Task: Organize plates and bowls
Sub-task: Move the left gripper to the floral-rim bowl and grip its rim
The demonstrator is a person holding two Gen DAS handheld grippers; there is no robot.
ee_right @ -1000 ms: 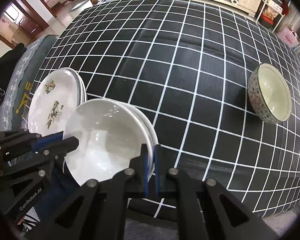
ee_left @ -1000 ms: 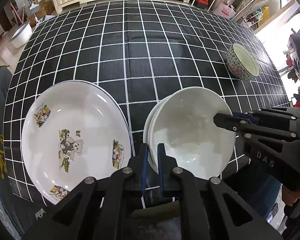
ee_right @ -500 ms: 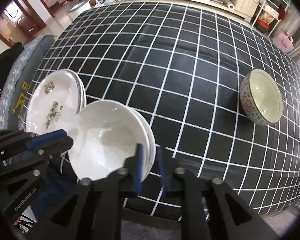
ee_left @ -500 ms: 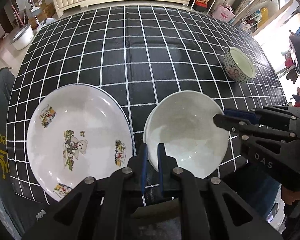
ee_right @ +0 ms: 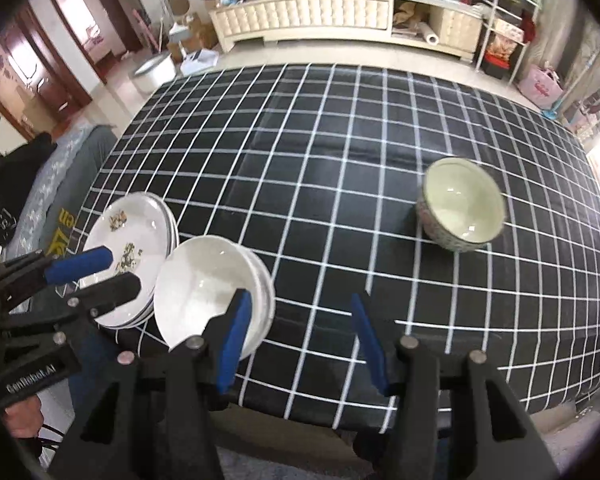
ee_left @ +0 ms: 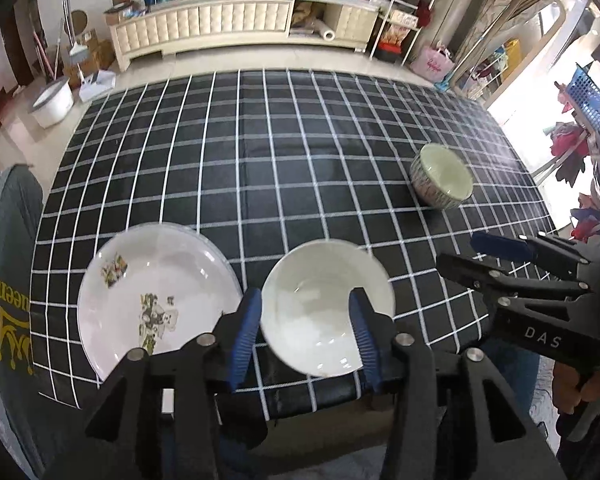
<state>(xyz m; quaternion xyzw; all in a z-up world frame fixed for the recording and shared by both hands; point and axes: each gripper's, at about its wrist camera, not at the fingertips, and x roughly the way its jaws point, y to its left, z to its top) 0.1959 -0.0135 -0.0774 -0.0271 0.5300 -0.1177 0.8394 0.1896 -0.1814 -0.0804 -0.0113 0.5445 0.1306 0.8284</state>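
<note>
Left wrist view: your left gripper jaws had just been opening and stood spread, letting go of the white bowls stacked beside the bear plates on the surface. Right wrist view: your right gripper jaws had likewise opened, nothing between them, so stacking looked done; patterned bowl sat well apart, probably next.

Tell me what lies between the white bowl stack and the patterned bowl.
Only bare black checked tablecloth separates the white bowl stack from the patterned bowl, in both wrist views.
</note>
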